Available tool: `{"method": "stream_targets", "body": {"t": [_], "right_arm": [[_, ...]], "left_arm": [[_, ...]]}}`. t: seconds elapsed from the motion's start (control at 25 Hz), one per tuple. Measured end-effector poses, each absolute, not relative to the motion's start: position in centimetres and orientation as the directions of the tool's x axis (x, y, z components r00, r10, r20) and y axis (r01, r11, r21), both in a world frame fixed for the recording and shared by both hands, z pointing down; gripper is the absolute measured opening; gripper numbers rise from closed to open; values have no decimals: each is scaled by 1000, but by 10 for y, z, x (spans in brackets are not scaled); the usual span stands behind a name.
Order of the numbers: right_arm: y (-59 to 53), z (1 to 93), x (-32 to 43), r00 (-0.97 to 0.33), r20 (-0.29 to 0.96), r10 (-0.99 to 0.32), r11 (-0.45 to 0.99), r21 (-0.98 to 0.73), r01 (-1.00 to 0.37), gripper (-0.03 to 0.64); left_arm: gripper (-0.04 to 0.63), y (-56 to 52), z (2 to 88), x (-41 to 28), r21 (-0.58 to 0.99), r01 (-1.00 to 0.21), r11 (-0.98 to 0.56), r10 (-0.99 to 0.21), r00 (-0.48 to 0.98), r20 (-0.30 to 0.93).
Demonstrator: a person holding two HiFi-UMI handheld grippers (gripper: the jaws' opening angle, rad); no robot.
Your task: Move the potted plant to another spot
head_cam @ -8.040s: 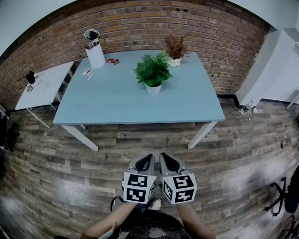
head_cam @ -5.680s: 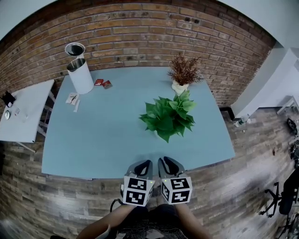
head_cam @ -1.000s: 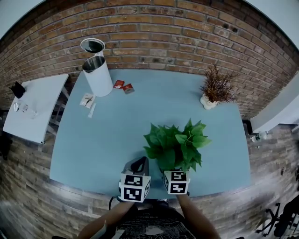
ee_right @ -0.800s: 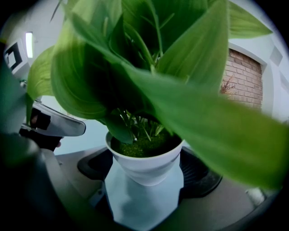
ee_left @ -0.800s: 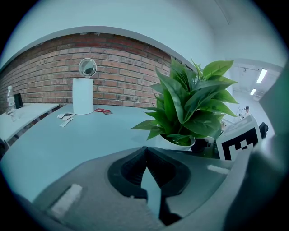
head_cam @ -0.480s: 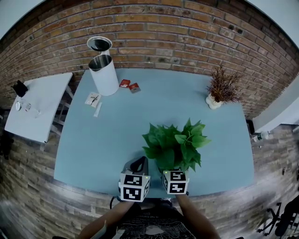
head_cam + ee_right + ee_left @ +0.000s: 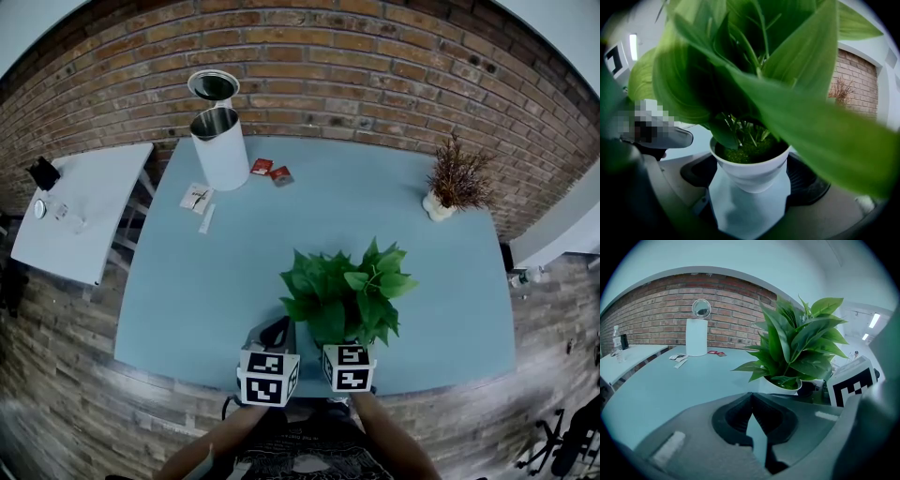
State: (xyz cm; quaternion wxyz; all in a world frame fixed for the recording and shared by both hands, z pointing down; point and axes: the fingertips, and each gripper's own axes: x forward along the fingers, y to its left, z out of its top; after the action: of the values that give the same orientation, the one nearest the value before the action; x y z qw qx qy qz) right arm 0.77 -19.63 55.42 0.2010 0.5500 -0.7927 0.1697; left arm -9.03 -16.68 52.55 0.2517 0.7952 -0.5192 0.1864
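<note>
The potted plant [image 7: 342,286] has broad green leaves and a white pot [image 7: 750,171]. It is near the front edge of the light blue table [image 7: 206,281]. My right gripper [image 7: 343,343] reaches in under the leaves. In the right gripper view the pot sits between its wide-set jaws, with a dark pad against each side, so the right gripper [image 7: 752,177] is shut on the pot. My left gripper [image 7: 278,328] is just left of the plant, over the table. Its jaws meet at the tips with nothing in them [image 7: 751,397]. The plant [image 7: 797,343] shows to its right.
A white cylindrical canister [image 7: 220,145] with a round lid [image 7: 214,86] behind it stands at the table's far left. Red packets [image 7: 272,172] and white packets [image 7: 197,199] lie near it. A dried plant in a small pot [image 7: 455,183] stands far right. A white side table [image 7: 80,211] and brick wall [image 7: 375,84] border the table.
The plant has shifted left across the table together with my right gripper. My left gripper moved left alongside it. The jaws of both look unchanged.
</note>
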Motion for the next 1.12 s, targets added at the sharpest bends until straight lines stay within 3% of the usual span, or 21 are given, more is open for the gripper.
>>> {"method": "stream_targets", "body": {"t": [1.12], "right_arm": [[-196, 557, -77, -340, 502, -795, 368, -46, -929, 460]], "left_arm": [[-3, -162, 526, -166, 196, -928, -317, -751, 372, 546]]}}
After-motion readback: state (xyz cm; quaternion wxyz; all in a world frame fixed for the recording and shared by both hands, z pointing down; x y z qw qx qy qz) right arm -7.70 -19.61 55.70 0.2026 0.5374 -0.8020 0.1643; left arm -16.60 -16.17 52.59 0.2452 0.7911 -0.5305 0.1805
